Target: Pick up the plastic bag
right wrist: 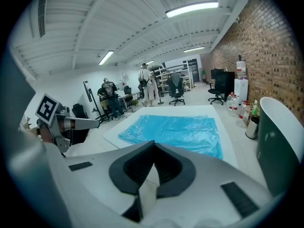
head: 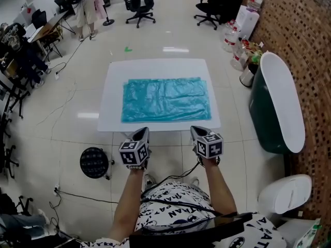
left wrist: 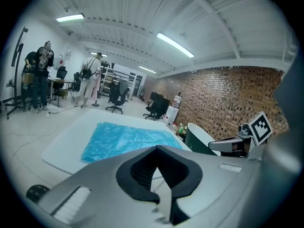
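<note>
A blue plastic bag (head: 166, 99) lies spread flat on a white table (head: 155, 68). Both grippers hover side by side just short of the table's near edge, pointing at the bag and apart from it. My left gripper (head: 143, 132) is shut with nothing in it, and so is my right gripper (head: 196, 130). In the left gripper view the bag (left wrist: 126, 139) lies ahead beyond the closed jaw tips (left wrist: 158, 147), with the right gripper's marker cube (left wrist: 260, 126) off to the side. The right gripper view shows the bag (right wrist: 175, 129) ahead of its closed tips (right wrist: 153, 142).
A dark green tub with a white rim (head: 279, 102) stands right of the table by the brick wall. A black round stool (head: 94, 162) sits at the table's near left. Water bottles (head: 232, 35), office chairs (head: 139, 6) and people stand beyond. Cables run across the floor.
</note>
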`<state>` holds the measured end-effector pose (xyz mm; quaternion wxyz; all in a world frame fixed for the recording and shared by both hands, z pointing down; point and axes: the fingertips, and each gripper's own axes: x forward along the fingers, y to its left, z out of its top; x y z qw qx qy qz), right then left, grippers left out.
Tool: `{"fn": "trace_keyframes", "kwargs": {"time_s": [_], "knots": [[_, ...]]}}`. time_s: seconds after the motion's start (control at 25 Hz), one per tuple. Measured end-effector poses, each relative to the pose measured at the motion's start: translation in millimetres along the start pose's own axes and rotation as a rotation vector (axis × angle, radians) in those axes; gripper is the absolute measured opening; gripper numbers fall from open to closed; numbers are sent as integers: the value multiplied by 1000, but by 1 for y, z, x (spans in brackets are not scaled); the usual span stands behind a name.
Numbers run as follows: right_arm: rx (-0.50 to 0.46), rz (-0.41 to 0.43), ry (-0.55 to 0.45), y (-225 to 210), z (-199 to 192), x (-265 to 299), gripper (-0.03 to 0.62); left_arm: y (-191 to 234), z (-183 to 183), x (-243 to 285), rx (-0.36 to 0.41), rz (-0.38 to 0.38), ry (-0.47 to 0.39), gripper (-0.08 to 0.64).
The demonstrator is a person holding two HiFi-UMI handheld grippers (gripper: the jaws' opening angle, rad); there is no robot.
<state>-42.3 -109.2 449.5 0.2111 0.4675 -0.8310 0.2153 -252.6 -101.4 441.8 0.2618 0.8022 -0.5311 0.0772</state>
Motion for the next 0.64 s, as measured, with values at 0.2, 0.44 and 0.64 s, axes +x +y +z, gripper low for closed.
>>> {"fn": "trace_keyframes", "kwargs": {"time_s": [0.2, 0.44, 0.64], "knots": [[-7, -10, -3, -1, 4, -2, -3, -1, -2, 2, -6, -9, 7, -2], [-11, -8, -3, -1, 3, -2, -2, -5, -2, 4, 0, -19, 9, -2], [-13, -8, 1, -5, 1, 0, -2, -6, -3, 8, 0, -18, 11, -2]]}}
